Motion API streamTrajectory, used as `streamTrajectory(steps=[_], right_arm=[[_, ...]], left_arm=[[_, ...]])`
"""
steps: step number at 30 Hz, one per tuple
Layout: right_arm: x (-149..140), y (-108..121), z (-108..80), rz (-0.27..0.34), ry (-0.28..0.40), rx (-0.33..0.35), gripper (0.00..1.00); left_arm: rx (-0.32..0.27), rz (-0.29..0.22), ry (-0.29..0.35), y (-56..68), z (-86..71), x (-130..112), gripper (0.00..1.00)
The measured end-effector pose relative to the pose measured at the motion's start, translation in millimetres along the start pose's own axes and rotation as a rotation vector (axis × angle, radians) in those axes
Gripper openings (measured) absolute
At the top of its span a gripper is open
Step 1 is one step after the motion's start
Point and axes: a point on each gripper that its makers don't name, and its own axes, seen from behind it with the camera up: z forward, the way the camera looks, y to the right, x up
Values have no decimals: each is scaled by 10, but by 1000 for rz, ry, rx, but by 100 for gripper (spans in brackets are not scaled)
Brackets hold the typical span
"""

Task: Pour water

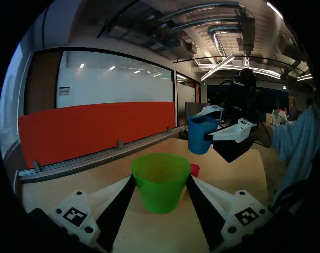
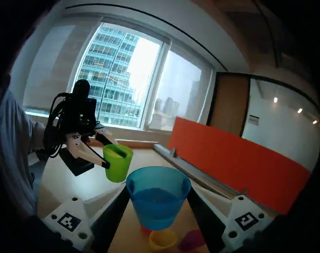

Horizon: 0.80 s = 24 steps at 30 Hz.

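A: Wooden tabletop (image 1: 234, 168) below; left gripper (image 1: 161, 182) pinches the green plastic cup (image 1: 161, 192), lower centre; right gripper (image 2: 158, 190) pinches the blue plastic cup (image 2: 158, 215) of water (image 2: 156, 197)
B: Cups apart; tilting now would likely spill

Wooden table (image 1: 160, 234); orange wall panel (image 1: 96, 126) beside its edge; window (image 2: 130, 80), towers outside; ceiling ducts (image 1: 219, 31).

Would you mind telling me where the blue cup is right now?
The blue cup is gripped by the right hand-held gripper, raised over the wooden table, near the green cup held by the left hand-held gripper.
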Motion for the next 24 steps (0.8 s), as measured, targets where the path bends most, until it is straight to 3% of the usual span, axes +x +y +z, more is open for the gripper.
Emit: streamTrajectory(steps=[24], right_arm=[[510, 116, 192, -277, -5, -5, 91]], left_arm=[[-15, -24, 43, 143, 32, 54, 85]])
